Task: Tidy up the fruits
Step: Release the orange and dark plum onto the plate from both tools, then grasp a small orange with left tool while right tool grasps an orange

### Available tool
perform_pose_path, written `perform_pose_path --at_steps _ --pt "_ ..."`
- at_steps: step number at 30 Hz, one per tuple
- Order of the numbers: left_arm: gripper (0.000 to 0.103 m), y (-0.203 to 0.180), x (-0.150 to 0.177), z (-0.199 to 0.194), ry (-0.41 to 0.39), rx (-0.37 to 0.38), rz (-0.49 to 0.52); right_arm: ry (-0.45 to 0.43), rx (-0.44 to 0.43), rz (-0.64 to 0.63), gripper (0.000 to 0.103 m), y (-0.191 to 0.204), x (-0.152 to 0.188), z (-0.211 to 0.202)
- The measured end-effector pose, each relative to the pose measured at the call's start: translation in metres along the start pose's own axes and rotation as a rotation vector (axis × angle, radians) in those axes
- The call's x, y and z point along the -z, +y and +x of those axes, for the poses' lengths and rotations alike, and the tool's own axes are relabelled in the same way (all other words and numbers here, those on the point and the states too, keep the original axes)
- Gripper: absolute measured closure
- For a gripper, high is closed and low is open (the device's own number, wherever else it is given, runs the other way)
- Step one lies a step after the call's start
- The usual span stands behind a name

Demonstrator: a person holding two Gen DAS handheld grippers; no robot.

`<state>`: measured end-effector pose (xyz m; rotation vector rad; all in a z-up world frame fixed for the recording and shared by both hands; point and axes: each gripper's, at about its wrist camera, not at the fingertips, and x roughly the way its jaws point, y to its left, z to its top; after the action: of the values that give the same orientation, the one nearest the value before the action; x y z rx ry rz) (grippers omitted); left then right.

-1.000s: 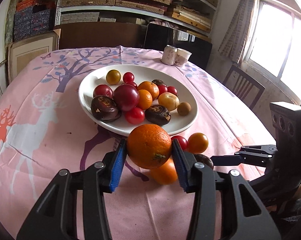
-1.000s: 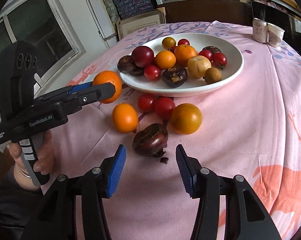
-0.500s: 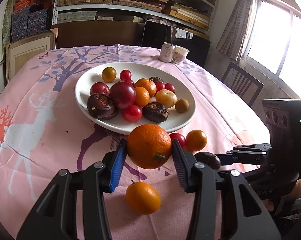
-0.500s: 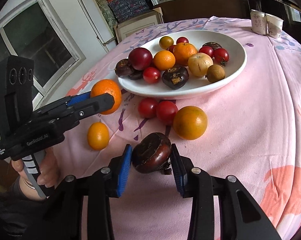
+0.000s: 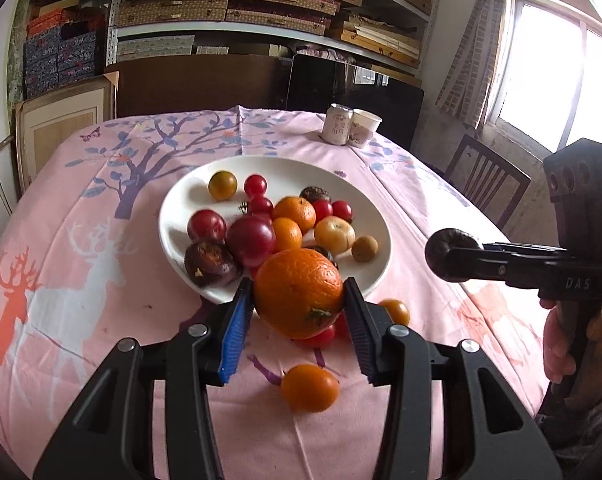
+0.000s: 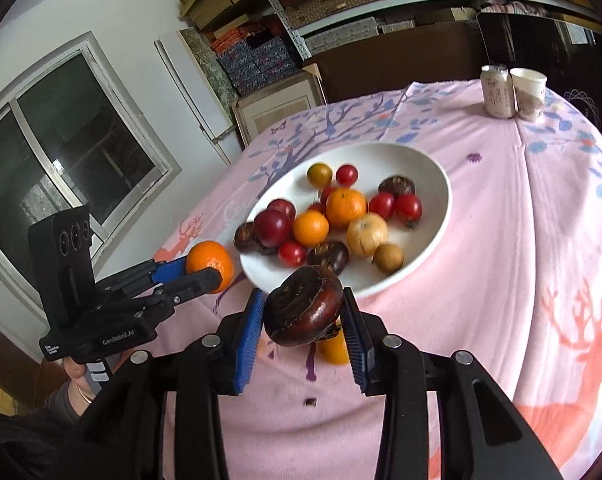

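L claw (image 5: 299,306) pinches a big orange (image 5: 298,293) btw its blue pads, narrow gap filled by the fruit, held up off the table (image 5: 101,320) just in front of the white plate (image 5: 375,216). R claw (image 6: 301,322) has just been closing and now clamps a dark brown wrinkled fruit (image 6: 304,311), also lifted clear of the pink cloth, near plate edge. Plate holds approx a dozen fruits: red, orange, yellow, dark ones. On the cloth nr the plate: small orange fruit (image 5: 309,387), red tomato (image 5: 319,336), another small orange one (image 5: 397,311). Can (image 5: 336,124) and paper cup (image 5: 364,128) touching, far side of table.
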<state>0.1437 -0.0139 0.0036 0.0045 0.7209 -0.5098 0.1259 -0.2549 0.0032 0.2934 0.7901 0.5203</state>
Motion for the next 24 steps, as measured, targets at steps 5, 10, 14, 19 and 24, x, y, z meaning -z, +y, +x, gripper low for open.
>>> perform_pose_path --at_steps 5,10,14,19,24 --pt "0.058 0.013 -0.047 0.021 -0.019 -0.058 -0.018 -0.029 0.008 0.072 0.064 -0.019 -0.052 0.024" --pt "0.058 0.03 -0.069 0.067 0.044 -0.099 -0.051 0.003 0.081 0.073 0.063 -0.025 -0.08 0.067" --pt "0.05 0.034 -0.077 0.078 0.047 -0.114 -0.06 0.015 0.117 0.088 0.056 -0.029 -0.089 0.085" --pt "0.038 0.03 -0.066 0.052 0.0 -0.11 -0.055 -0.027 0.139 0.067 0.054 -0.027 -0.078 0.069" --pt "0.036 -0.001 -0.021 0.02 0.015 -0.094 0.084 -0.069 0.152 0.037 0.048 -0.025 -0.039 0.036"
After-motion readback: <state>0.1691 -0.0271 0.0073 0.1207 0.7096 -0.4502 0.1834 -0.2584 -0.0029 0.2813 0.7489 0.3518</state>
